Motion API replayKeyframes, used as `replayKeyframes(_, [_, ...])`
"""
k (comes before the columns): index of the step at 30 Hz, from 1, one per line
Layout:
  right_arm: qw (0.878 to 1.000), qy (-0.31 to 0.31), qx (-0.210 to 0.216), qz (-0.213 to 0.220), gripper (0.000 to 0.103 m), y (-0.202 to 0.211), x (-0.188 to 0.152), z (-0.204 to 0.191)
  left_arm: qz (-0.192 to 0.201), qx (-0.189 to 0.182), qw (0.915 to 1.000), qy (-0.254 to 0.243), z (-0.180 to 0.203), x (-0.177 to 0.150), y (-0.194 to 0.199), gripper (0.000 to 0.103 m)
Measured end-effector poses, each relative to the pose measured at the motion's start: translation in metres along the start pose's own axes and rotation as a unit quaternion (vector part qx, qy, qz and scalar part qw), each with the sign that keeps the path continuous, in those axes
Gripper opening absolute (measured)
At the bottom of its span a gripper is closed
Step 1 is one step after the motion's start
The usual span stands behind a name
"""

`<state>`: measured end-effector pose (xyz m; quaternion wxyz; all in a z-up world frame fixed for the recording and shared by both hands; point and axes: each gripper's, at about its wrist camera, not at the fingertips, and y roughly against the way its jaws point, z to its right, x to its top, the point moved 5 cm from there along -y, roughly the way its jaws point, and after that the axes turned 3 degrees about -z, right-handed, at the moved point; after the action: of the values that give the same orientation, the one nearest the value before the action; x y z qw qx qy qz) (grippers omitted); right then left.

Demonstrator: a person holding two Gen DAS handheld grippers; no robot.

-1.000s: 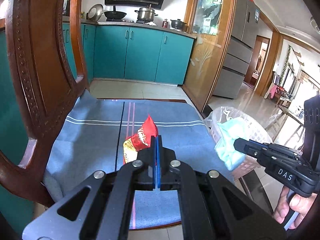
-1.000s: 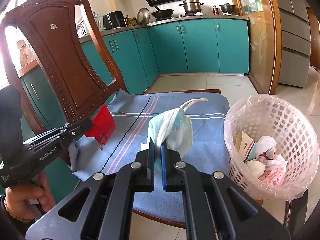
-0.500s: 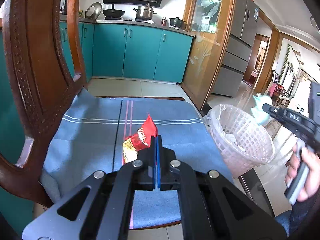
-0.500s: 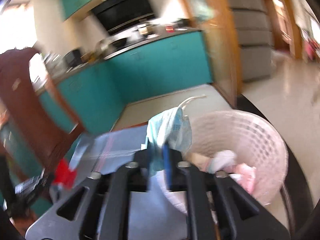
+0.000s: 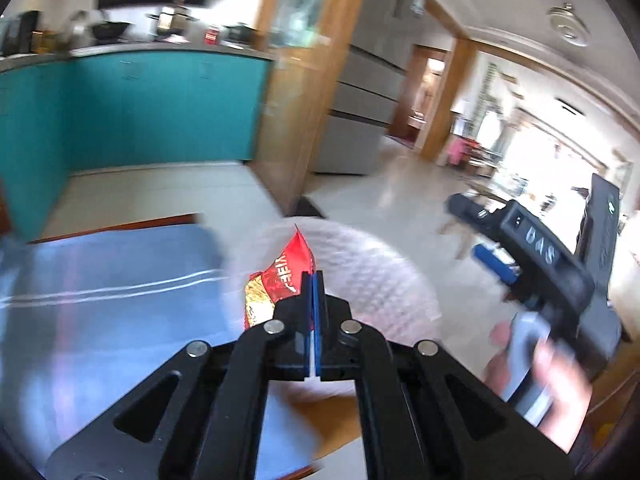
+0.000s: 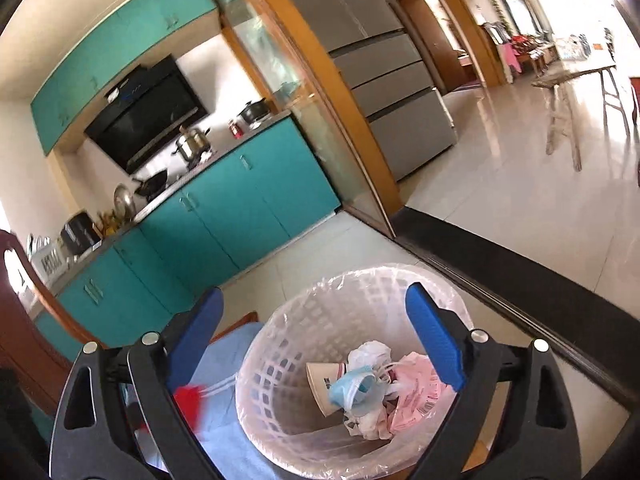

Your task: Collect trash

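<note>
Our right gripper (image 6: 316, 344), jaws just spread wide and empty, hangs over the white lattice bin (image 6: 288, 332); the blue face mask (image 6: 352, 390) lies inside, lower centre of the frame. Our left gripper (image 5: 312, 280) pinches the red snack wrapper (image 5: 282, 276) in front of the blurred bin. Next we judge: carry the wrapper over the rim and let go.
</note>
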<state>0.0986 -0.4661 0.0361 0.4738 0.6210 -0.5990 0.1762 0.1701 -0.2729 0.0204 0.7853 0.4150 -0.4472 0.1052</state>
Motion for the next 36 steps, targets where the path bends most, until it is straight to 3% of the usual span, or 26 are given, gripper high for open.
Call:
replayKeyframes(1, [1.0,-0.009,-0.001,0.009,0.09,0.002,0.003,0.004,-0.007,-0.005,0.9999,-0.005,0.01,0.005,-0.015,0.034])
replayKeyframes(2, [1.0,-0.014,-0.001,0.014,0.09,0.005,0.005,0.007,-0.005,0.007,1.0,-0.005,0.011,0.007,-0.02,0.077])
replayKeyframes(3, [1.0,-0.017,-0.002,0.018,0.09,0.006,0.005,0.01,0.005,0.033,0.9994,0.003,0.009,0.008,-0.023,0.089])
replayKeyframes(4, [0.999,-0.023,-0.004,0.022,0.09,0.007,0.007,0.013,0.02,0.056,0.9981,0.019,0.001,0.007,-0.019,0.092])
replayKeyframes(7, [1.0,-0.023,0.0,0.015,0.09,0.005,0.006,0.014,0.017,0.072,0.9964,0.042,-0.022,-0.004,-0.006,0.095])
replayKeyframes(12, [1.0,0.025,0.012,-0.013,0.09,0.0,-0.008,-0.013,0.036,0.166,0.9845,0.042,-0.082,-0.028,0.056,0.099])
replayKeyframes(14, [0.997,0.066,0.021,-0.035,0.09,-0.004,-0.024,-0.038,0.043,0.208,0.9757,0.054,-0.113,-0.045,0.092,0.099])
replayKeyframes(19, [0.978,0.183,0.041,-0.091,0.09,-0.006,-0.081,-0.106,0.038,0.264,0.9589,0.095,-0.162,-0.076,0.15,0.1])
replayKeyframes(24, [0.963,0.239,0.035,-0.118,0.093,0.002,-0.129,-0.145,0.055,0.321,0.9397,0.105,-0.184,-0.097,0.177,0.1])
replayKeyframes(26, [0.96,0.254,0.031,-0.118,0.095,0.007,-0.139,-0.152,0.044,0.332,0.9367,0.102,-0.187,-0.102,0.173,0.1])
replayKeyframes(30, [0.954,0.277,0.026,-0.114,0.096,0.012,-0.155,-0.162,0.029,0.317,0.941,0.116,-0.195,-0.109,0.17,0.1])
replayKeyframes(36, [0.953,0.276,0.026,-0.123,0.096,0.012,-0.168,-0.163,0.036,0.312,0.9411,0.125,-0.191,-0.104,0.173,0.1])
